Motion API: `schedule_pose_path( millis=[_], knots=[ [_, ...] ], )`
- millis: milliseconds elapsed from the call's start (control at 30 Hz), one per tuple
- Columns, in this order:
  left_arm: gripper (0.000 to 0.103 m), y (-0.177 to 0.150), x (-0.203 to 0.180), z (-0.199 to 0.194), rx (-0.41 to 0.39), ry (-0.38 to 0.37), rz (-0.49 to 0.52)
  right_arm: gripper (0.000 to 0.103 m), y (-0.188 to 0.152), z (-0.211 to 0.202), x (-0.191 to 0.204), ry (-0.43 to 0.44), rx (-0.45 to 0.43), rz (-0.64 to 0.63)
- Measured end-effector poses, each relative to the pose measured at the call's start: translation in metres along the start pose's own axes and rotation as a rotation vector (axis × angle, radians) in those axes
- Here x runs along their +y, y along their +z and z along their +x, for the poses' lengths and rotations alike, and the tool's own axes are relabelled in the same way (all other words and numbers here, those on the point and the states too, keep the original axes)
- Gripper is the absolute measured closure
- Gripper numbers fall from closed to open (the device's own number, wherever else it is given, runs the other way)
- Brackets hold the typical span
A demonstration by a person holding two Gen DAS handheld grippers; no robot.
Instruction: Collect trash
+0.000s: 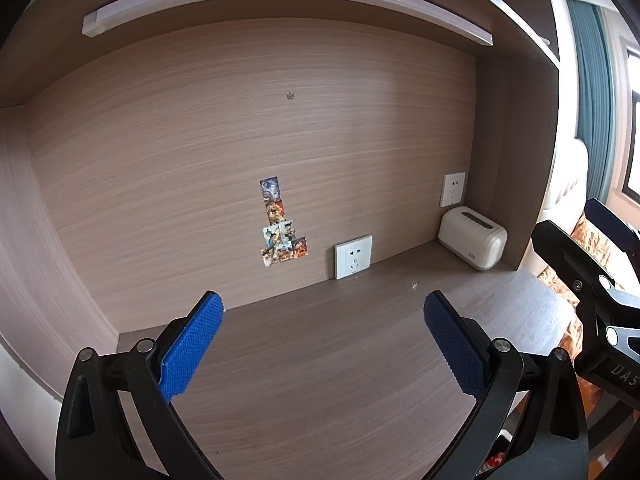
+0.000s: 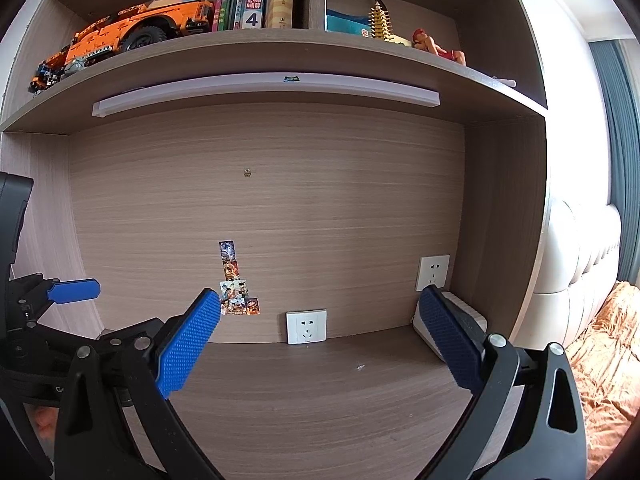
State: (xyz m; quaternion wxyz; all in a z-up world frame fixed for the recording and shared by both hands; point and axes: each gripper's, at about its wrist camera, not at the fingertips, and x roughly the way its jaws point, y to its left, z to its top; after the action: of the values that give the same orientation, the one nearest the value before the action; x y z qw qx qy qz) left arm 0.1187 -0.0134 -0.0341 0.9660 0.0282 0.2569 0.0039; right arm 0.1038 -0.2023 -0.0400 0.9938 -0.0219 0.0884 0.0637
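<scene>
Both my grippers, left gripper (image 1: pixel 323 306) and right gripper (image 2: pixel 319 300), stand wide and empty. Only trash: white crumb (image 2: pixel 360 367) on worktop (image 2: pixel 320 408), centre-frame beyond right jaws, nearer them.

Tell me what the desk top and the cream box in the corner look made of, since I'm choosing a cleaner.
Desk top: probably wood-grain laminate, matte; printed streaks run evenly and match the back panel.
Cream box: looks like moulded plastic, smooth with a slight sheen, rounded corners, a dark slot on top.
</scene>
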Motion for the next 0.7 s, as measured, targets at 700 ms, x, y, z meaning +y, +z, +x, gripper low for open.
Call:
schedule_pose_path(
  millis=[700],
  knots=[
    [0.004,0.0003,0.0005,0.0014,0.004,-0.007,-0.006,0.004,0.0010,0.0006,0.0046,-0.003,-0.010,-0.013]
  ],
)
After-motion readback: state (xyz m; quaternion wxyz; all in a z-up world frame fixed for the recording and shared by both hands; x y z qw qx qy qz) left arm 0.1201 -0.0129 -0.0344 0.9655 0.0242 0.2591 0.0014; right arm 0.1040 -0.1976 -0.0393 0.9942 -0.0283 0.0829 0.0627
